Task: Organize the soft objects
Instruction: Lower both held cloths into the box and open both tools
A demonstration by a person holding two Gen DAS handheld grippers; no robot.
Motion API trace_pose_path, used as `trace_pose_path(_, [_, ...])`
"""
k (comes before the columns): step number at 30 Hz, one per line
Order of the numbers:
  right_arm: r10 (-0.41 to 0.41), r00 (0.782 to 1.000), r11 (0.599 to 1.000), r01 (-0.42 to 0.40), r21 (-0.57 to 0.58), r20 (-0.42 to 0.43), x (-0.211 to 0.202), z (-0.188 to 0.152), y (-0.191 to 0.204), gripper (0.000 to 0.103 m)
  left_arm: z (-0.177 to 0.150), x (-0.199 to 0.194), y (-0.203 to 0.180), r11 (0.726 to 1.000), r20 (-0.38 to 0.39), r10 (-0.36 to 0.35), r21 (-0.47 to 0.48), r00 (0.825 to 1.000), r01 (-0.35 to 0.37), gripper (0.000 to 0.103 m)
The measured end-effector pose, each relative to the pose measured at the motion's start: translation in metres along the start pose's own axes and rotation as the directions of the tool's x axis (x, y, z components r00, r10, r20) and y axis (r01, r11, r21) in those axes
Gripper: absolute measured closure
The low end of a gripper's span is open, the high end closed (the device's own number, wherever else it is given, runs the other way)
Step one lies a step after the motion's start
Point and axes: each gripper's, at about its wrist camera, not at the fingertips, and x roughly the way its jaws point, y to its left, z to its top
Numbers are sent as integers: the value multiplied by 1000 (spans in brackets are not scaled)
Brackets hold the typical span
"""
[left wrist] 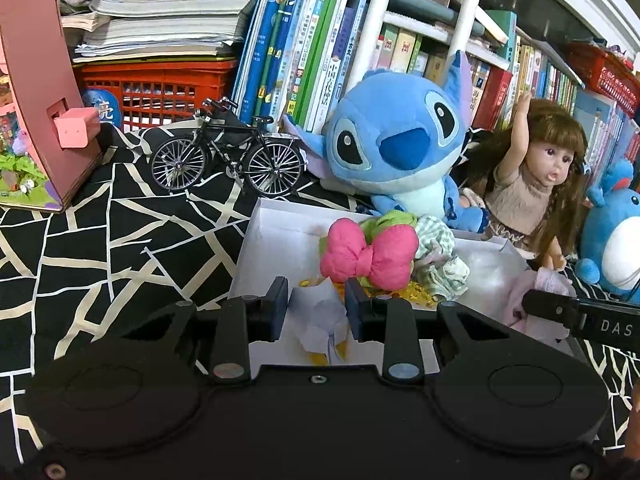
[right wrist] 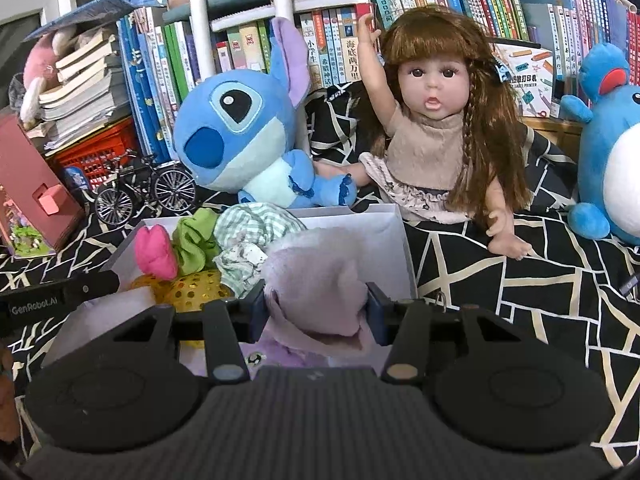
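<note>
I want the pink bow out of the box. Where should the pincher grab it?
Grab the pink bow at its narrow middle knot, coming from above. The two puffy lobes bulge out either side, so the pinched waist fits between the jaws best. It sits atop the other cloth bits in the white box, so the top is free.

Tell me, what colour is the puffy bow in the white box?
Bright pink; the bow shows best in the left wrist view.

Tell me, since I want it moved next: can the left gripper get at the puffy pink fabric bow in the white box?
Probably not yet: the left gripper is shut on pale lilac cloth, though the pink bow lies uncovered just ahead.
</note>
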Motion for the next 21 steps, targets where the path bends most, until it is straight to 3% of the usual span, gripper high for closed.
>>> trace_pose_path(13, [-10,1000,999,11,44,-15,16,6,-7,44,9,14,3,1000,-19,-4,-14,1000,4,73])
trace_pose_path(17, [-6,1000,999,7,52,-17,16,3,-7,41,9,14,4,1000,-22,-10,-21,1000,9,64])
trace_pose_path(19, [2,1000,998,-1,59,-14,14,3,-7,32,9,11,3,1000,-19,-15,-24,1000,15,61])
trace_pose_path(21, [9,1000,998,-8,57,-8,11,4,-6,30,8,9,2,1000,-14,-14,-19,1000,13,56])
